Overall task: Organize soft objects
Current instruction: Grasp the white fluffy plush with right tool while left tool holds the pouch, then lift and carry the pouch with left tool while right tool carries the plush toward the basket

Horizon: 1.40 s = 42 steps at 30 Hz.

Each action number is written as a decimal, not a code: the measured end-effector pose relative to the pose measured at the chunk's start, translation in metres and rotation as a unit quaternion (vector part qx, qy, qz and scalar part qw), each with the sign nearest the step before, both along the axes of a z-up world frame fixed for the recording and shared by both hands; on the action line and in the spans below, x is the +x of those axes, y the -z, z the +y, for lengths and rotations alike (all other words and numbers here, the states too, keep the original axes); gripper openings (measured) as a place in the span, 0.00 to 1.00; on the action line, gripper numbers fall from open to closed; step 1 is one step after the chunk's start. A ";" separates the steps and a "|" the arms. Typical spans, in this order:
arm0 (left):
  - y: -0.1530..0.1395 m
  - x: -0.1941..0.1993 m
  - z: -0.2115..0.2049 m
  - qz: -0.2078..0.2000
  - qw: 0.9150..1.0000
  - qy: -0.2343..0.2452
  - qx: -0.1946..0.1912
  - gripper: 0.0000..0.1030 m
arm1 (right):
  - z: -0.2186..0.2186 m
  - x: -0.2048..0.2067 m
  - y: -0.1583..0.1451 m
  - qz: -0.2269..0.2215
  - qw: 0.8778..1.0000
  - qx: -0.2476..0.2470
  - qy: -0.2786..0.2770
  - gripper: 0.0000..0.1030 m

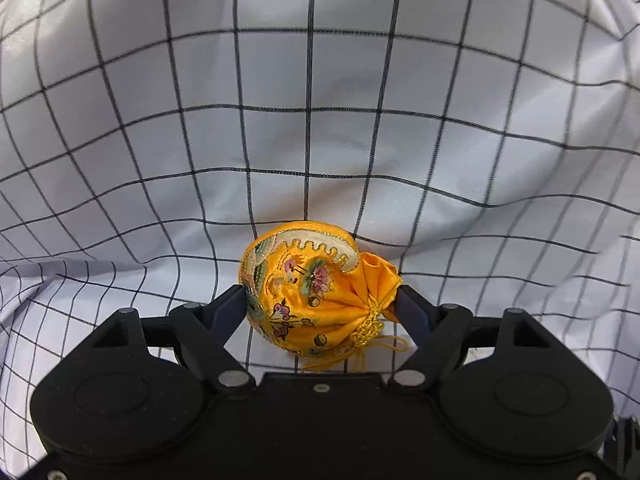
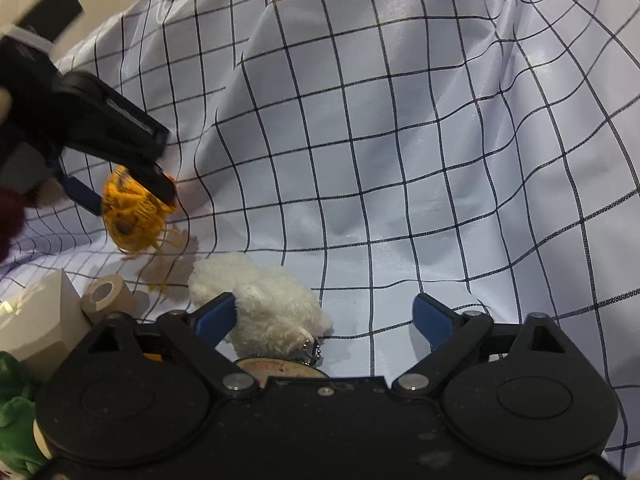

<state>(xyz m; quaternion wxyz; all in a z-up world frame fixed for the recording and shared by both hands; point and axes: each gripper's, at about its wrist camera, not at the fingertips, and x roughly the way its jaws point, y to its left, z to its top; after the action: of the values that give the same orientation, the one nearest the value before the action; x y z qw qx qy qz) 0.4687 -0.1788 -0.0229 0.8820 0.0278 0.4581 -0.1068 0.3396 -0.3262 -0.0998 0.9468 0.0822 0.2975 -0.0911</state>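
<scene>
My left gripper (image 1: 322, 300) is shut on a yellow embroidered drawstring pouch (image 1: 312, 300) and holds it above the checked white cloth (image 1: 320, 120). In the right wrist view the same pouch (image 2: 132, 216) hangs in the left gripper (image 2: 132, 196) at the left, just above the cloth (image 2: 400, 160). My right gripper (image 2: 326, 316) is open over the cloth. A white fluffy plush (image 2: 268, 304) lies by its left finger (image 2: 216, 316), partly between the fingers.
A white box (image 2: 36, 320) and a beige tape roll (image 2: 106, 296) sit at the lower left of the right wrist view. A green plush (image 2: 14, 412) shows at the left edge. The cloth is wrinkled and rises at the back.
</scene>
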 end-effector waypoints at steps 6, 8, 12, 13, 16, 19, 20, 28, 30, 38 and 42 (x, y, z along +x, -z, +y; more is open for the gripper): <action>-0.013 -0.010 0.013 0.001 1.000 0.019 -0.014 0.74 | 0.007 0.005 -0.009 0.028 0.999 -0.012 -0.032 0.96; -0.012 -0.006 0.014 0.004 1.000 0.020 -0.018 0.74 | 0.014 0.006 -0.016 0.030 0.998 -0.032 -0.048 0.96; -0.008 0.001 0.022 0.014 0.999 0.017 -0.033 0.74 | 0.025 0.021 -0.030 0.041 0.994 -0.072 -0.067 0.96; -0.008 0.001 0.025 0.015 0.999 0.017 -0.035 0.74 | 0.025 0.027 -0.032 0.045 0.994 -0.071 -0.070 0.96; -0.007 0.003 0.030 0.016 0.999 0.022 -0.035 0.74 | 0.025 0.047 -0.036 0.068 0.993 -0.050 -0.087 0.96; -0.007 0.000 0.030 0.041 0.998 0.031 -0.030 0.74 | 0.031 0.069 -0.031 0.096 0.988 -0.062 -0.099 0.96; -0.007 0.000 0.031 0.043 0.998 0.031 -0.032 0.74 | 0.034 0.074 -0.028 0.106 0.987 -0.071 -0.103 0.96; -0.006 -0.001 0.036 0.050 0.998 0.032 -0.038 0.74 | 0.028 0.090 -0.001 0.170 0.980 -0.051 -0.091 0.49; -0.003 -0.001 0.034 0.052 0.997 0.034 -0.038 0.74 | 0.022 0.085 -0.005 0.161 0.983 -0.046 -0.075 0.48; -0.007 -0.013 0.008 0.054 0.996 0.059 -0.044 0.74 | 0.001 0.047 -0.033 0.117 0.990 -0.084 -0.005 0.48; -0.011 -0.023 -0.009 0.056 0.994 0.076 -0.052 0.74 | -0.008 0.024 -0.041 0.114 0.989 -0.091 0.033 0.48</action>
<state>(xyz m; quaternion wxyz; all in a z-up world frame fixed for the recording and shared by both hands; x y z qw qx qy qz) 0.4455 -0.1881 -0.0122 0.8444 0.0103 0.4975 -0.1983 0.3633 -0.3345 -0.0590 0.9066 -0.0056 0.3915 -0.1575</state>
